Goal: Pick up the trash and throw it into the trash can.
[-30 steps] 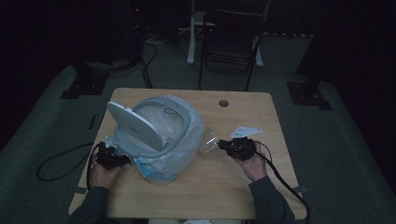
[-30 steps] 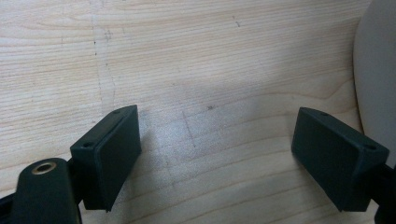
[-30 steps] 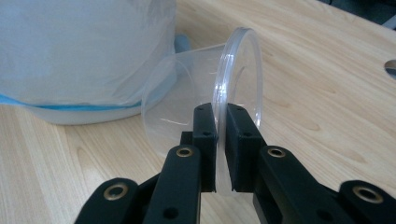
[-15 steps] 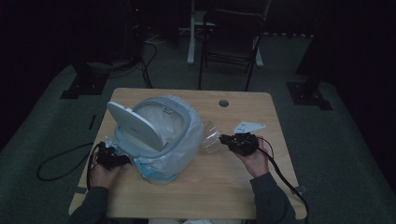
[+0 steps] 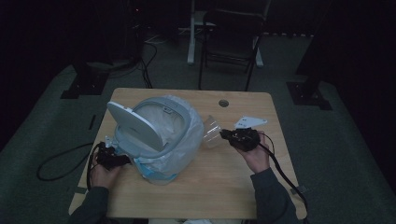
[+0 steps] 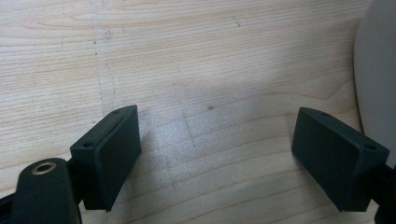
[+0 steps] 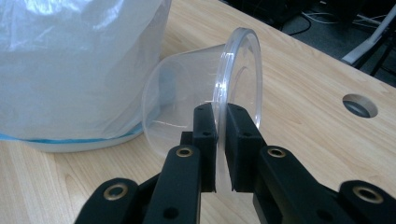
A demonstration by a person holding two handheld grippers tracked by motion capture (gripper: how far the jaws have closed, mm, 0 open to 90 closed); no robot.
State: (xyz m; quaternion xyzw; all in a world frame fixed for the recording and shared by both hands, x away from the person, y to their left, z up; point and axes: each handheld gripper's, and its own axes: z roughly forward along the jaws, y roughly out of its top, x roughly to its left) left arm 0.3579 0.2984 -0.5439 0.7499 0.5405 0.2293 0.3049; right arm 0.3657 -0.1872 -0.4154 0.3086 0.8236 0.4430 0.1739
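Wood table (image 5: 224, 186) w/ cable hole (image 5: 223, 103); dark chair (image 5: 233, 42) behind, prob. metal-framed.

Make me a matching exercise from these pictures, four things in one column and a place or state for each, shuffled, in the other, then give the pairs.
Things:
1. clear plastic cup
2. left gripper
3. white bin
4. round hole

Places or states:
A. jaws wide apart over bare wood
B. lined with a plastic bag, lid up
C. rim pinched by the right gripper
D. in the tabletop, near its far edge

Pairs: 1-C, 2-A, 3-B, 4-D
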